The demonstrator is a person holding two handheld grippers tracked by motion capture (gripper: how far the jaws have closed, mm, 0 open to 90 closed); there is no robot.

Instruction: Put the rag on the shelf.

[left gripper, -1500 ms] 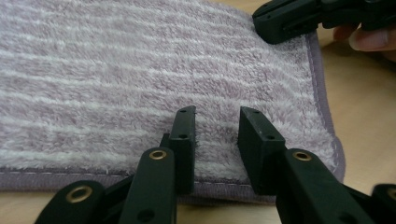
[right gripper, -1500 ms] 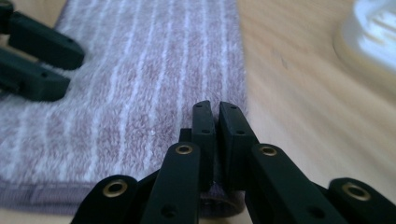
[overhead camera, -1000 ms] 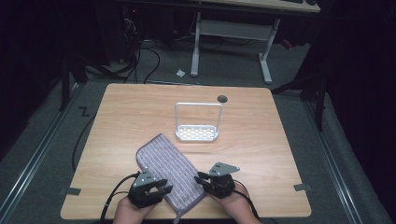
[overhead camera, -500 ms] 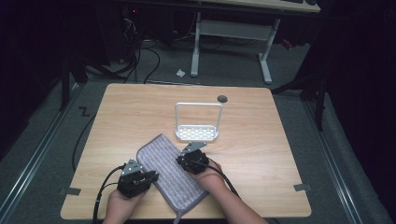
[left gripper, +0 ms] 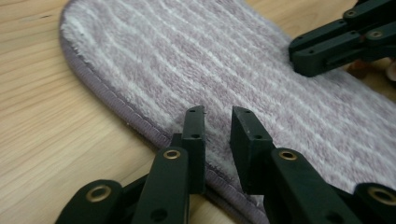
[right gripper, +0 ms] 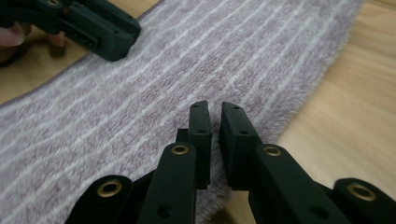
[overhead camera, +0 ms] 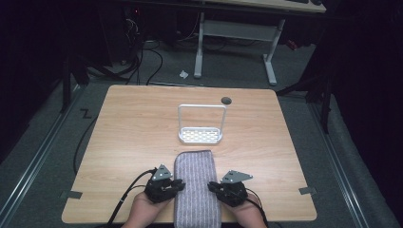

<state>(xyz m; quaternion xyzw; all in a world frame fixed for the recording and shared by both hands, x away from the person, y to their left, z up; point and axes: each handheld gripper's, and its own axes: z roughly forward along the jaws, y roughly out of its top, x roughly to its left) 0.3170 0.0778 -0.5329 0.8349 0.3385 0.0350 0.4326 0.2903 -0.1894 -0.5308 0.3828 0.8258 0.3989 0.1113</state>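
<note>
Lilac-and-white striped terry towel point(overhead camera: 196, 187), soft, limp, folded lengthwise, lies just before the white wire rack point(overhead camera: 200, 124); left gripper point(left gripper: 217, 119) and right gripper point(right gripper: 214, 112) nearly closed at its long hems, grip unclear.

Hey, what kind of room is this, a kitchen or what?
Probably a lab or workshop, not a kitchen: a bare wooden table on grey carpet, cables trailing across the floor, and a desk frame behind.
</note>
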